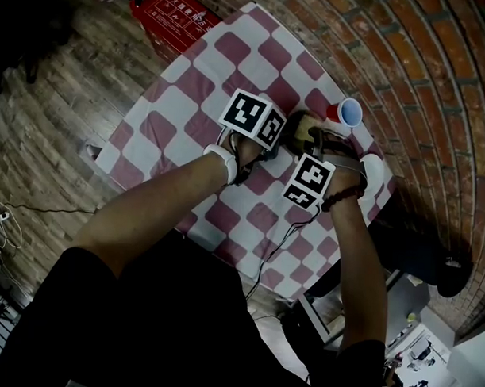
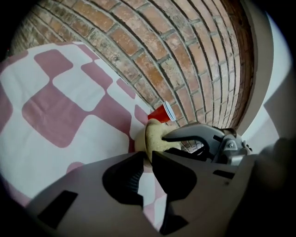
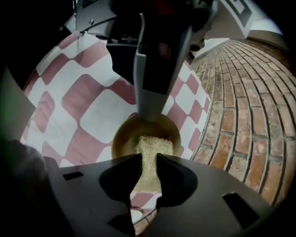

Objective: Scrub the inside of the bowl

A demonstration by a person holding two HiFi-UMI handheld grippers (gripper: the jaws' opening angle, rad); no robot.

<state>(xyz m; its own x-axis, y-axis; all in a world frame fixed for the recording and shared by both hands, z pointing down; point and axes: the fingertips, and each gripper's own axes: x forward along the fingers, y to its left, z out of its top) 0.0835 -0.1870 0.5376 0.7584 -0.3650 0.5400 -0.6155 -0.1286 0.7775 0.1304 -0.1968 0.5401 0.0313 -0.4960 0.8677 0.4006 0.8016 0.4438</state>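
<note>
Your left gripper pinches the rim of the round amber-brown bowl on the red-and-white checked tablecloth, while your right gripper clamps a coarse tan scrubbing pad dipped inside, so scrubbing looks underway, not visibly finished.

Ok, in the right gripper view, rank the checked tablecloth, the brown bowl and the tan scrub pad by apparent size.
1. Red-and-white checked tablecloth
2. Round brown bowl
3. Tan rectangular scrub pad, held in the right hand-held gripper; nearer the camera and partly hidden, so 2 versus 3 is unsure.
</note>
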